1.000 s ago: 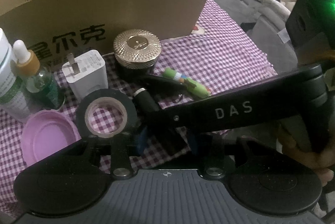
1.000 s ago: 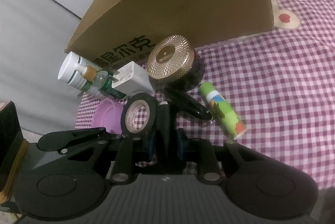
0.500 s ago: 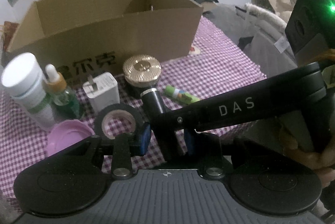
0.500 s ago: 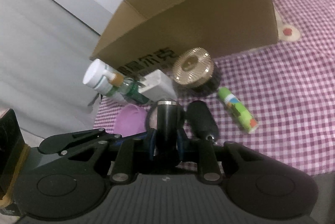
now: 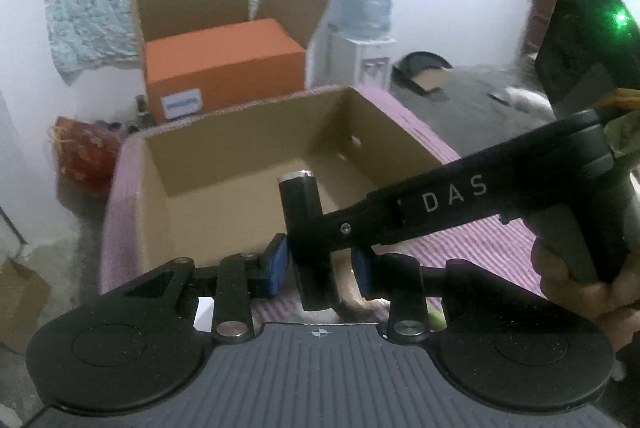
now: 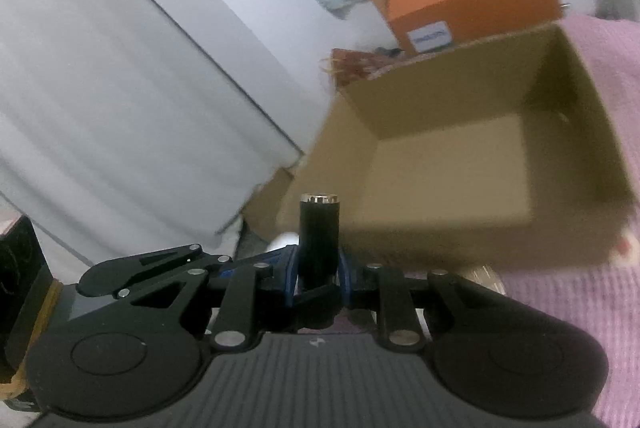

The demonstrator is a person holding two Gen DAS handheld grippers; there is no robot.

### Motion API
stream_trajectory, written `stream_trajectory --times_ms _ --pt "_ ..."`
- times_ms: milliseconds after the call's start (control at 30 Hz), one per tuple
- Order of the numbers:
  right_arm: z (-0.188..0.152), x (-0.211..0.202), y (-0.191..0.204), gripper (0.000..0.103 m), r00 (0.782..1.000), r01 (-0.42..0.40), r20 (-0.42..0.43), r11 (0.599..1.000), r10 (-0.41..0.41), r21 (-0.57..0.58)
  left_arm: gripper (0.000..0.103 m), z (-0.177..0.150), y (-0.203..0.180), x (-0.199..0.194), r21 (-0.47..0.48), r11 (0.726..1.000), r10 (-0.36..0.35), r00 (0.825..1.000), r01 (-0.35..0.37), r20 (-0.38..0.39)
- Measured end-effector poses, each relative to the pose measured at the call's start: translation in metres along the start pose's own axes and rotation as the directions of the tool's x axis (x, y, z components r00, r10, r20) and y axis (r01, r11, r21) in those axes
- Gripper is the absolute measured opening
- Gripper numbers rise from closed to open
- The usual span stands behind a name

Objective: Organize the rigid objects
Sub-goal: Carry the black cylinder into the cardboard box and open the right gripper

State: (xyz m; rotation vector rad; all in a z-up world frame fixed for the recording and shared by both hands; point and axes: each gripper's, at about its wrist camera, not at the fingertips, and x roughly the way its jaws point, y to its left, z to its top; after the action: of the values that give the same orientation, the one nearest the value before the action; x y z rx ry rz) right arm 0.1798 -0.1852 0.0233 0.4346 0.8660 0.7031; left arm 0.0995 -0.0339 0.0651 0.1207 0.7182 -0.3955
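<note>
We hold one black cylinder (image 5: 308,228) in both tools: left tool (image 5: 320,264) and right tool (image 6: 318,274) each clamp it, raised before the open cardboard box (image 5: 256,163). Uneven pulls could twist it loose before it clears the rim.

Dim, cool indoor light in both fisheye views. Motion blur smears the cardboard box (image 5: 256,163) and checked tablecloth (image 6: 560,308); edges bow and vignette. A green LED (image 5: 621,16) glares brightly at upper right.
</note>
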Motion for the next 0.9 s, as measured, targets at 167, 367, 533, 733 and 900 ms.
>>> stream_trajectory --times_ms 167,367,533,733,900 --pt "0.061 0.051 -0.020 0.023 0.996 -0.021 -0.084 0.998 0.026 0.057 0.033 0.038 0.035 0.052 -0.057 0.998 0.021 0.995 -0.026 -0.093" --pt "0.102 0.125 -0.065 0.023 0.981 0.030 -0.193 0.983 0.006 0.179 0.033 0.057 0.082 0.119 -0.168 0.984 0.013 0.968 -0.057 -0.252" --pt "0.119 0.169 -0.094 0.011 0.973 0.059 -0.232 0.964 0.003 0.260 0.035 0.061 0.096 0.147 -0.173 0.974 0.095 0.953 -0.149 -0.286" --pt "0.129 0.200 -0.096 0.010 0.976 0.062 -0.217 0.954 0.003 0.293 0.038 0.064 0.100 0.145 -0.191 0.965 0.119 0.950 -0.179 -0.289" --pt "0.125 0.177 -0.085 0.010 0.983 0.037 -0.183 0.967 0.010 0.253 0.045 0.063 0.094 0.124 -0.170 0.970 0.128 0.959 -0.175 -0.254"
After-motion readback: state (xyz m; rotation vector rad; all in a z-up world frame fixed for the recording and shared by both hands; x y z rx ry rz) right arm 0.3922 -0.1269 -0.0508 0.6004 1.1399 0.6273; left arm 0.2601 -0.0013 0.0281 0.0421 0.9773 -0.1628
